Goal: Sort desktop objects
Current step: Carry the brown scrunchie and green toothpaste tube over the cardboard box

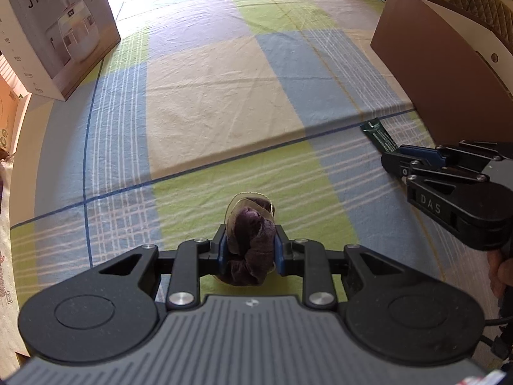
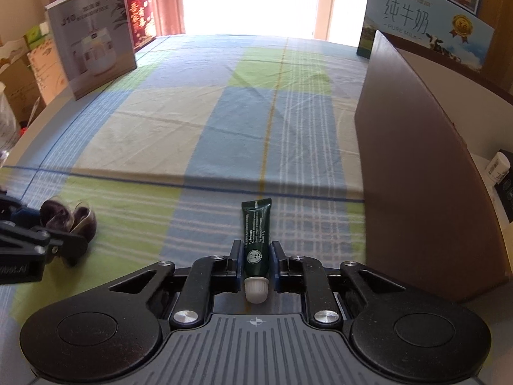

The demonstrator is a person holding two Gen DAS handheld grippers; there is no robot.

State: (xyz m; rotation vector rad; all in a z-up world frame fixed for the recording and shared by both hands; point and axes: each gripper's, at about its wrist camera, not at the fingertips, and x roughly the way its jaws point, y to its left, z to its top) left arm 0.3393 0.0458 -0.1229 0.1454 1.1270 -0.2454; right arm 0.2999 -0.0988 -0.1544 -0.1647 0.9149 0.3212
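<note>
Low in the left wrist view, the left hand-held gripper pinched a purple scrunchie over the checked cloth; a humidifier box stood upper left, a brown box upper right. Bottom centre of the right wrist view, the right hand-held gripper looked closed on a dark green tube, white cap nearest the camera, though contact was hard to confirm.

I see the scrunchie lying left of the tube on the table; humidifier box far left, open box right.
</note>
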